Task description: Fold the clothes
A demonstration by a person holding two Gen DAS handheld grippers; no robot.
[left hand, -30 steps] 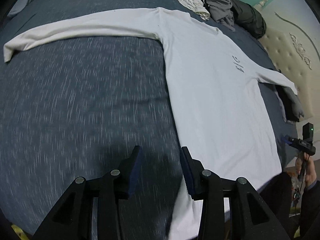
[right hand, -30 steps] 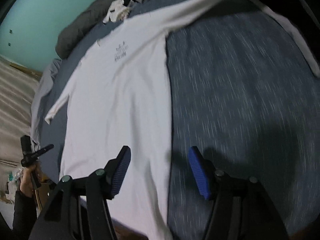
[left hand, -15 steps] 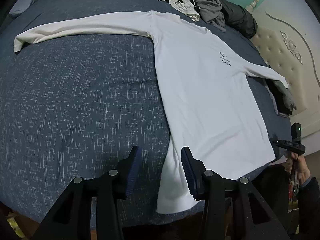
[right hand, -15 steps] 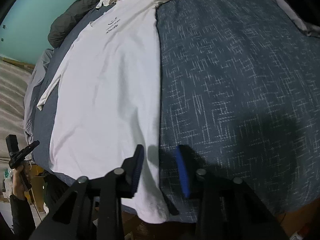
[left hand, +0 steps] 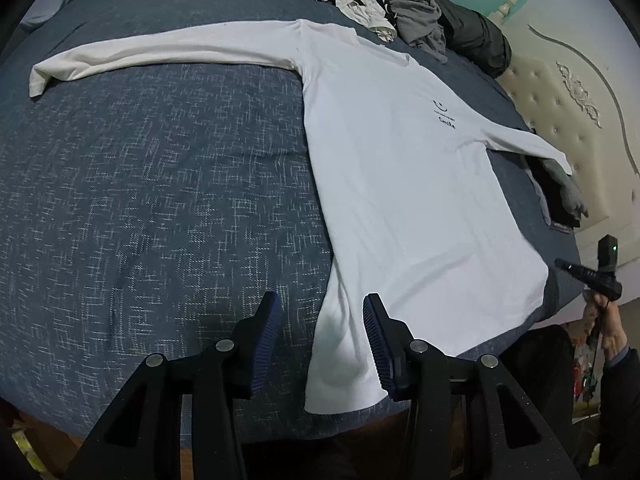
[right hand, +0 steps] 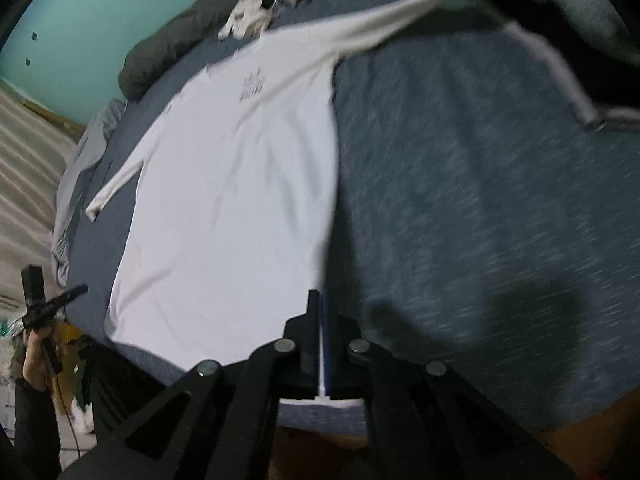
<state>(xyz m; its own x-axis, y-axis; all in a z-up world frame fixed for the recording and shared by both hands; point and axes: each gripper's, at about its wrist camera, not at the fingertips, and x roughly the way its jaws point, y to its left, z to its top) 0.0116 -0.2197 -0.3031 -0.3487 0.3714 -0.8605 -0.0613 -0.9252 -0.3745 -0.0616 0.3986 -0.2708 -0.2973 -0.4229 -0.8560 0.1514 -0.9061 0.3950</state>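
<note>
Right gripper (right hand: 320, 312) now closed on the shirt (left hand: 400, 184) hem; half a second ago its jaws stood apart over that edge.

Left gripper (left hand: 322, 334) holds the same pose as before: jaws apart, straddling the hem corner nearest it, pads (left hand: 266, 336) not touching the cloth. In the right wrist view a thin strip of white fabric shows pinched between the right gripper's pads, at the hem corner on that side. The shirt lies flat, front up, on the dark blue bed (left hand: 140, 200), both sleeves spread outward, its hem reaching the bed's near edge. A pile of grey and white clothes (left hand: 384, 12) lies beyond the collar. The right wrist view is motion-blurred.
</note>
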